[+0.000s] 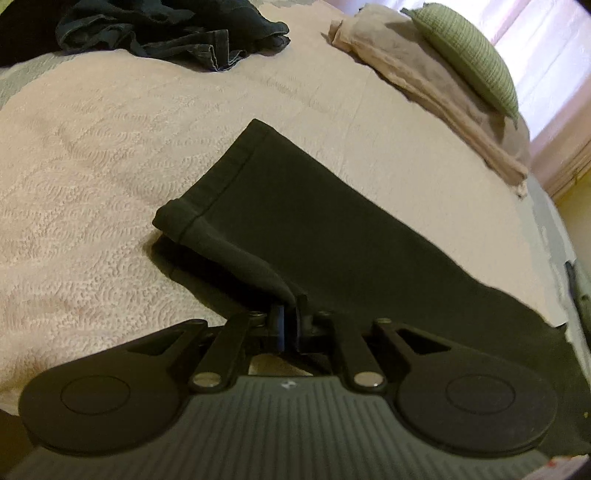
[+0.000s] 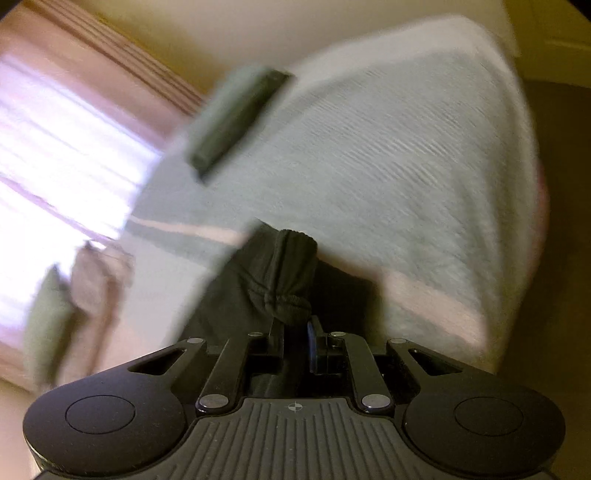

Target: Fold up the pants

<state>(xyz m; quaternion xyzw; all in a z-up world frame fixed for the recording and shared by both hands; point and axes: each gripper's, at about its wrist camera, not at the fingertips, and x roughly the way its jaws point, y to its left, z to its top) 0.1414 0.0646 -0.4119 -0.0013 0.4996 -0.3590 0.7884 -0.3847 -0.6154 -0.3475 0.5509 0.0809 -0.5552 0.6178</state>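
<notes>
Nearest in the left wrist view, the left tongs point(image 1: 289, 314) are closed on a pinch of the dark, soft-knit pants point(image 1: 303, 229), gripping the fabric at a side edge where it rises into a small ridge between the two black fingers. From there the pants lie spread across the bed point(image 1: 92, 155), which is covered with a pale pink textured bedspread; one leg stretches away from the tongs and ends in a stitched hem, with a lower layer of cloth showing just beneath its near corner.

In the right wrist view, which is blurred, the right tongs point(image 2: 295, 325) are clamped on the gathered, elastic waistband of the same pants, the bunched cloth standing up just beyond the fingertips. Past it lies the bedspread, here looking pale grey-green, with a pink stripe near its edge.

Farther off on the bed, a heap of crumpled dark denim clothing point(image 1: 166, 29) sits at the far left in the left wrist view, well apart from the pants. To the far right lies a folded beige blanket point(image 1: 424, 81), and a green ribbed cushion point(image 1: 469, 55) rests on it, beside a bright curtained window point(image 1: 546, 44).
</notes>
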